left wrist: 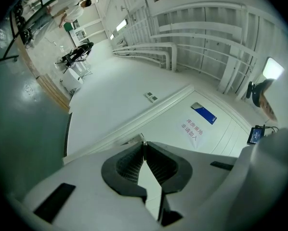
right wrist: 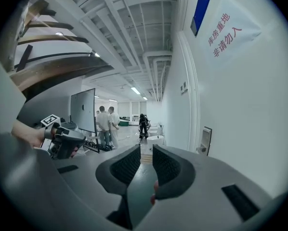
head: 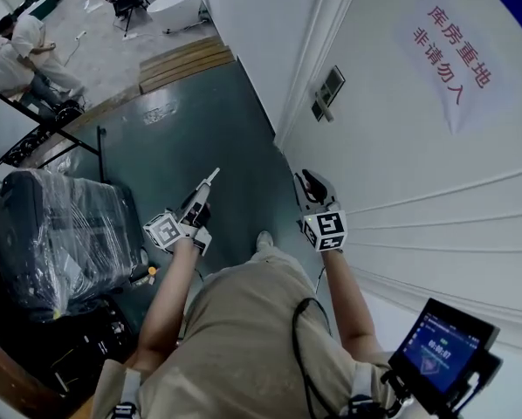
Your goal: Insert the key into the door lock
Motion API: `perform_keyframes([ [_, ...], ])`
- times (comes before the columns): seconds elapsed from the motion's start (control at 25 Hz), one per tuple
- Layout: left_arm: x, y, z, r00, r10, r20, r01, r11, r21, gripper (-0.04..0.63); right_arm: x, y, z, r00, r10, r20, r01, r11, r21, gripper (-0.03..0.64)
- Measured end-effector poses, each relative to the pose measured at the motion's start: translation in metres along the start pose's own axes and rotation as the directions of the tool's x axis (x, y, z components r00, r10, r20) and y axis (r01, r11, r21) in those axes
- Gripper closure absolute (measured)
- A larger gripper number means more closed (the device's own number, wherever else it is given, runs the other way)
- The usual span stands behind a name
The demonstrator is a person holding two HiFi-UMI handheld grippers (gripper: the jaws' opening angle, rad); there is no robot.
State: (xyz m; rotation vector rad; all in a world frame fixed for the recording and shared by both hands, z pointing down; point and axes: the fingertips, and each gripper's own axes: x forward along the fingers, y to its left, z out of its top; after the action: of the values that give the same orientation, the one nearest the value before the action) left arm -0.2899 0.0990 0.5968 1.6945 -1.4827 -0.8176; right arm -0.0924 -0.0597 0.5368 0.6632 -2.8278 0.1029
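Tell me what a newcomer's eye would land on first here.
The red-lettered sign on the white door stands out, upper right in the head view. Below it, the left gripper is shut on what looks like the key, while the right gripper stands open. A plastic-wrapped chair sits at left.

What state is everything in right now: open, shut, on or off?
Left hand-held gripper: jaws shut, tips together.
Right hand-held gripper: jaws open, nothing between them.
Door: closed.
Small screen: lit.
Chair: wrapped in plastic film.
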Motion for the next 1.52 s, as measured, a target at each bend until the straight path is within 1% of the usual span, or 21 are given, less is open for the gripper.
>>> perform_keyframes([
  [0.08, 0.018, -0.020, 0.006, 0.999, -0.032, 0.009, 0.033, 0.999, -0.014, 0.563, 0.006, -0.012, 0.001, 1.000, 0.000, -0.006, 0.000, 1.000, -0.007, 0.540],
  [0.28, 0.025, -0.022, 0.013, 0.996, -0.084, 0.000, 0.084, 0.996, -0.012, 0.563, 0.004, -0.018, 0.010, 1.000, -0.030, 0.005, 0.030, 1.000, -0.005, 0.540],
  [0.44, 0.033, -0.027, 0.009, 0.996, -0.086, -0.021, 0.085, 0.995, -0.047, 0.563, -0.001, -0.022, 0.010, 0.999, -0.051, 0.005, 0.051, 0.999, 0.007, 0.540],
  [0.52, 0.040, -0.030, 0.008, 0.996, -0.090, -0.027, 0.088, 0.995, -0.053, 0.563, -0.002, -0.026, 0.008, 0.998, -0.056, 0.002, 0.056, 0.998, 0.009, 0.540],
  [0.72, 0.081, -0.030, -0.002, 0.996, -0.085, -0.037, 0.084, 0.995, -0.049, 0.563, 0.005, -0.069, -0.003, 0.999, -0.053, 0.002, 0.053, 0.998, 0.031, 0.540],
  [0.76, 0.088, -0.028, -0.005, 0.996, -0.080, -0.037, 0.078, 0.995, -0.058, 0.563, 0.007, -0.076, -0.004, 0.999, -0.051, 0.005, 0.051, 0.998, 0.032, 0.540],
  [0.8, 0.092, -0.022, -0.008, 0.997, -0.075, -0.030, 0.071, 0.993, -0.098, 0.563, 0.008, -0.082, -0.004, 0.999, -0.050, 0.007, 0.050, 0.998, 0.032, 0.540],
  [0.84, 0.095, -0.014, -0.014, 0.997, -0.071, -0.015, 0.067, 0.981, -0.183, 0.563, 0.009, -0.086, -0.004, 0.999, -0.050, 0.009, 0.050, 0.998, 0.031, 0.540],
  [0.88, 0.096, -0.006, -0.021, 0.998, -0.069, 0.002, 0.067, 0.960, -0.271, 0.563, 0.010, -0.089, -0.004, 0.999, -0.051, 0.009, 0.051, 0.998, 0.031, 0.540],
  [0.92, 0.099, -0.004, -0.024, 0.998, -0.070, 0.006, 0.069, 0.952, -0.299, 0.563, 0.011, -0.091, -0.004, 0.999, -0.053, 0.008, 0.053, 0.998, 0.033, 0.540],
  [0.96, 0.103, -0.008, -0.023, 0.997, -0.074, -0.005, 0.070, 0.963, -0.261, 0.563, 0.011, -0.093, -0.005, 0.998, -0.055, 0.007, 0.055, 0.998, 0.035, 0.540],
  [1.0, 0.108, -0.014, -0.019, 0.997, -0.077, -0.023, 0.071, 0.980, -0.186, 0.563, 0.011, -0.095, -0.006, 0.998, -0.057, 0.004, 0.057, 0.998, 0.039, 0.540],
  [1.04, 0.113, -0.020, -0.015, 0.996, -0.077, -0.043, 0.072, 0.992, -0.106, 0.563, 0.010, -0.097, -0.007, 0.998, -0.058, 0.002, 0.058, 0.997, 0.041, 0.540],
  [1.08, 0.118, -0.024, -0.013, 0.996, -0.075, -0.058, 0.072, 0.996, -0.046, 0.563, 0.011, -0.099, -0.007, 0.998, -0.059, -0.001, 0.059, 0.997, 0.042, 0.540],
  [1.12, 0.122, -0.025, -0.011, 0.995, -0.071, -0.068, 0.071, 0.997, -0.011, 0.563, 0.012, -0.100, -0.008, 0.998, -0.061, -0.003, 0.061, 0.997, 0.041, 0.540],
  [1.2, 0.130, -0.021, -0.011, 0.995, -0.063, -0.080, 0.064, 0.998, 0.008, 0.563, 0.016, -0.104, -0.007, 0.998, -0.068, -0.006, 0.069, 0.997, 0.039, 0.540],
  [1.4, 0.154, -0.004, -0.018, 0.992, -0.055, -0.113, 0.048, 0.997, -0.059, 0.563, 0.032, -0.112, -0.003, 0.996, -0.085, -0.013, 0.085, 0.996, 0.034, 0.540],
  [1.44, 0.160, 0.000, -0.018, 0.991, -0.047, -0.128, 0.041, 0.998, -0.048, 0.563, 0.035, -0.114, -0.002, 0.996, -0.091, -0.016, 0.091, 0.995, 0.033, 0.540],
  [1.52, 0.173, 0.006, -0.016, 0.986, -0.031, -0.162, 0.033, 0.999, 0.008, 0.563, 0.043, -0.117, 0.002, 0.994, -0.105, -0.021, 0.105, 0.994, 0.024, 0.540],
])
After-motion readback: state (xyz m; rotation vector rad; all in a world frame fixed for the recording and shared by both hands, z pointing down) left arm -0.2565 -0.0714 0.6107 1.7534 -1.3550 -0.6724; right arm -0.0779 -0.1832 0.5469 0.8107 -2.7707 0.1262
